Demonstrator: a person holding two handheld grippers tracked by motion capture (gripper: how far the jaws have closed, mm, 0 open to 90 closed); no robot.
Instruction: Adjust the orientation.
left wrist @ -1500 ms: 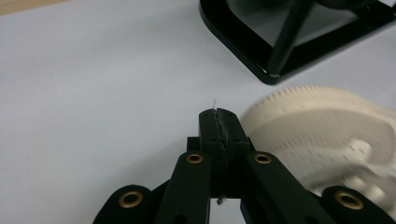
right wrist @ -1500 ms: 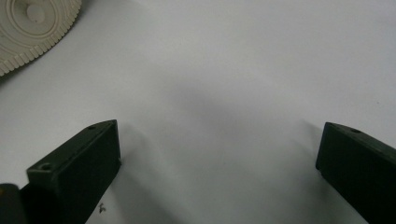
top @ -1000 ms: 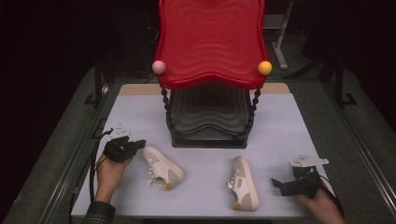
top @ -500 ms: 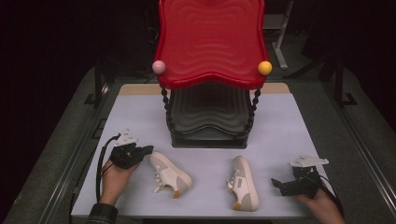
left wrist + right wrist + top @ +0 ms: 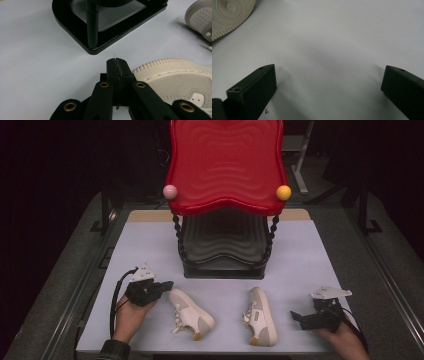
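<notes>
Two shoes are seen on the desk (image 5: 310, 270), lower centre of the high view, in front of the rack (image 5: 225, 220). The left shoe (image 5: 192, 315) is laid slantwise, its heel up-left and its toe down-right. The left tongs (image 5: 167, 285) are clenched on nothing and set just beside that heel; in the left gripper view the heel (image 5: 175, 80) lies to the right of the closed tips. The right shoe (image 5: 261, 316) is laid nearly upright in the frame, toe toward the bottom. The right tongs (image 5: 295, 316) are released, jaws wide, near it but apart. The left shoe is judged the nearer target, for the left hand.
</notes>
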